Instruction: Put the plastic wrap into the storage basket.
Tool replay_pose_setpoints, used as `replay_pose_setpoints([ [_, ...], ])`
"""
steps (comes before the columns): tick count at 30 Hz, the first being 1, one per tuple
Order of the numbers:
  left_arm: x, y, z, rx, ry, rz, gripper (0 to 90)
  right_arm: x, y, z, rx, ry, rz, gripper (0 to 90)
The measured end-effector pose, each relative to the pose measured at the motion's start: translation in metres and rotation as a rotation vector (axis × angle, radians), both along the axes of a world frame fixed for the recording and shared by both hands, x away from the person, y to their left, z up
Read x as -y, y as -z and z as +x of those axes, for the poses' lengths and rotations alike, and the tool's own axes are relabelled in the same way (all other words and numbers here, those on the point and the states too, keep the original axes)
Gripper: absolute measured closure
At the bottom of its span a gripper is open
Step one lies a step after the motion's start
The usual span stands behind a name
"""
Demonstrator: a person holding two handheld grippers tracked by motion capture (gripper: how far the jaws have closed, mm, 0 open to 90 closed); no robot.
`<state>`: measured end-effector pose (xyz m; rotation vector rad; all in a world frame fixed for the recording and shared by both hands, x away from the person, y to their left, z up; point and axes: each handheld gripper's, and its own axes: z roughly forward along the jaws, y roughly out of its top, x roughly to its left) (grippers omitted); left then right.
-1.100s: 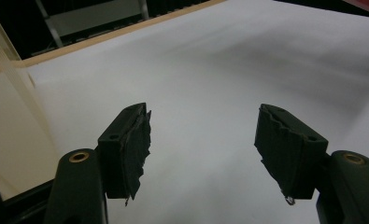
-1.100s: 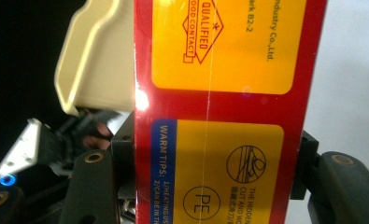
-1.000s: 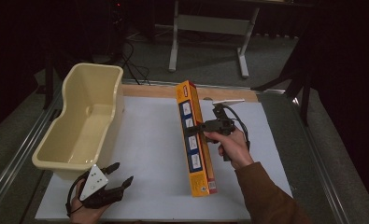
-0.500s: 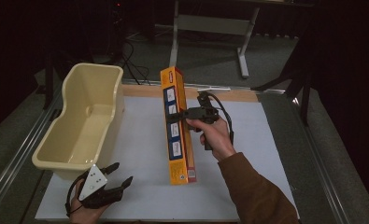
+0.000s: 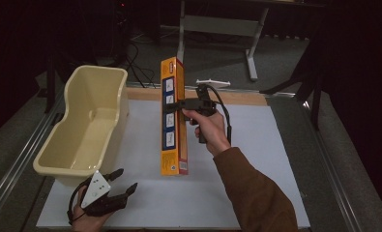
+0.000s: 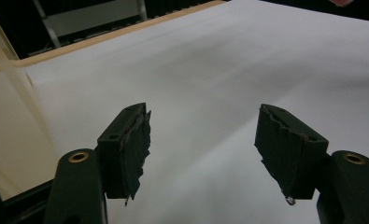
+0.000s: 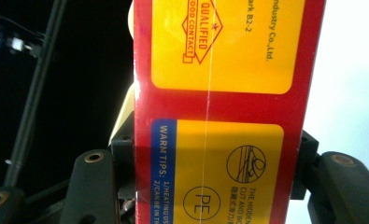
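Carrying the long box [image 5: 173, 116] clamped between its jaws, the right gripper [image 5: 184, 105] probably needed next to travel leftward, toward the cream tub [image 5: 89, 126] beside it.

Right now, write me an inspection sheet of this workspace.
Surface: white board on the table, wooden strip along its far edge; bare apart from the items below.
Job's things: long orange-and-red box, lifted with its lower end near the board; cream plastic tub at the board's left edge, nothing seen inside.
Clutter: nothing seen.
Grippers: right gripper clamped across the box's narrow sides; left gripper open, holding nothing, low at the near left corner.
Cables: black cable looping from the right gripper; cables on the floor beyond the tub.
Surroundings: dark room, metal stand behind the table.
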<state>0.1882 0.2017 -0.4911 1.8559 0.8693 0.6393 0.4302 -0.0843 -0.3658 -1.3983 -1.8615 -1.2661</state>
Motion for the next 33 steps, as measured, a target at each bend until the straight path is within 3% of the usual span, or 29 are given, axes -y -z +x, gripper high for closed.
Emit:
replay_pose_setpoints([
  [9, 0.000, 0.000, 0.000, 0.000, -0.002, -0.002, 34.9, -0.020, 0.004, 0.009, -0.031, 0.011, 0.040, 40.0],
  [20, 0.000, 0.000, 0.000, 0.000, -0.002, -0.004, 34.9, -0.043, -0.002, 0.014, -0.059, 0.055, 0.077, 40.0],
  [26, -0.001, -0.001, 0.000, 0.003, 0.000, -0.004, 34.9, -0.058, -0.009, 0.013, -0.031, 0.079, 0.091, 40.0],
  [33, -0.002, -0.001, 0.000, 0.003, 0.001, -0.010, 34.9, -0.075, -0.014, 0.013, -0.028, 0.081, 0.111, 40.0],
])
